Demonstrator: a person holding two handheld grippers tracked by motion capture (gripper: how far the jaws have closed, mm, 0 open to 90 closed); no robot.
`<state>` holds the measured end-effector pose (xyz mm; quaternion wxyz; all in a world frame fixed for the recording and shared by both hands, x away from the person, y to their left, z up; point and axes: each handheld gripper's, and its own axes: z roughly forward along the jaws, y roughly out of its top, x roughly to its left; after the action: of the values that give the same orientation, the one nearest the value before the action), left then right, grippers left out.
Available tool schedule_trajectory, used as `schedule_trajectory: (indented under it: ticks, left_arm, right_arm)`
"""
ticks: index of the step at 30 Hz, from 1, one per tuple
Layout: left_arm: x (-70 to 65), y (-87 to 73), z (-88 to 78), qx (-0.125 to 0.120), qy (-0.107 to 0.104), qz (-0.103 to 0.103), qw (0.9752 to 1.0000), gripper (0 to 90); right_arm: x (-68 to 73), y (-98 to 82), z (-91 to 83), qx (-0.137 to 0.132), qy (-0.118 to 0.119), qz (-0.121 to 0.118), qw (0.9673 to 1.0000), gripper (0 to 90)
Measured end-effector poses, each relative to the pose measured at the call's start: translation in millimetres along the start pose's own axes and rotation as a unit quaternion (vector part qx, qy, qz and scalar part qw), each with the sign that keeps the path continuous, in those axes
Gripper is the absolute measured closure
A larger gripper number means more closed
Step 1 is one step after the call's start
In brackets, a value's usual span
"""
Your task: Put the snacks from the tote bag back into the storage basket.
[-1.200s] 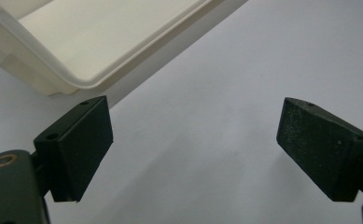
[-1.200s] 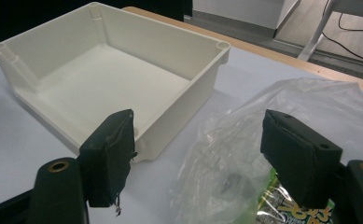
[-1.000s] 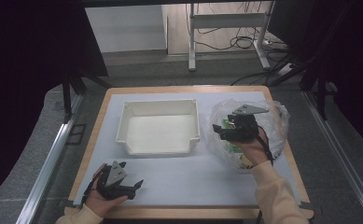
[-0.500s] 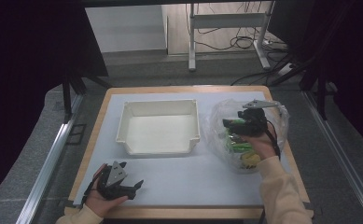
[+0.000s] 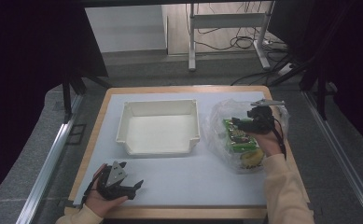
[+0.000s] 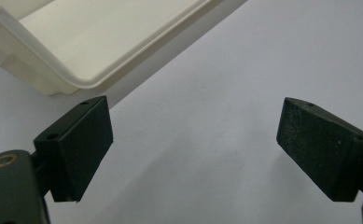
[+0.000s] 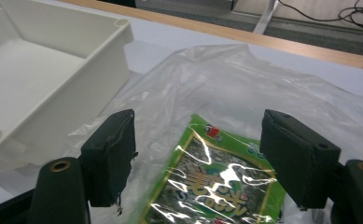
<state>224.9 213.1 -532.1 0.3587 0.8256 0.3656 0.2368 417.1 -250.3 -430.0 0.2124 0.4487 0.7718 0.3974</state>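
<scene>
A clear plastic bag (image 5: pixel 221 122) lies on the right of the table with green snack packets (image 5: pixel 239 136) inside. My right gripper (image 5: pixel 239 122) hovers over the bag, its jaws open and pointing left toward the tray. In the right gripper view the green packet (image 7: pixel 216 186) lies under the plastic bag (image 7: pixel 226 88), between and below my open jaws. A white tray (image 5: pixel 159 127) stands empty at the table's middle. My left gripper (image 5: pixel 137 185) rests open near the front left edge; the left gripper view has bare mat between the jaws and the tray's corner (image 6: pixel 76 51) beyond.
A pale mat (image 5: pixel 193 177) covers the wooden table (image 5: pixel 170 213). A yellow packet (image 5: pixel 251 161) lies at the bag's near end. Metal rails run along both sides. A desk frame and cables (image 5: pixel 226 42) stand on the floor beyond.
My right gripper has moved rightward and slightly down over the bag, still open. The left hand has stayed put.
</scene>
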Motion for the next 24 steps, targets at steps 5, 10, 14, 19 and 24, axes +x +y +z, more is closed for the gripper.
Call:
schedule_trajectory:
  ticks: [5,10,14,19,24]
  left_arm:
    - [0.4,0.1,-0.7,-0.001,0.001,-0.001,1.0000,10.9]
    - [0.6,0.2,-0.9,-0.002,0.001,0.001,1.0000,10.9]
    - [0.5,0.2,-1.0,-0.002,0.002,0.001,1.0000,10.9]
    - [0.3,0.2,-0.8,-0.003,0.002,0.001,1.0000,10.9]
    - [0.6,0.0,-1.1,-0.004,0.001,-0.001,1.0000,10.9]
  right_arm:
    - [-11.5,-3.7,0.4,0.008,-0.005,0.014,0.9999,28.2]
    - [-22.8,-7.4,0.5,0.019,-0.009,0.027,0.9994,28.7]
    - [-31.1,-11.5,1.8,0.032,-0.014,0.035,0.9988,29.6]
    - [-37.5,-17.4,7.2,0.048,-0.017,0.041,0.9979,31.1]
    - [-42.1,-21.2,11.3,0.062,-0.013,0.048,0.9969,33.5]
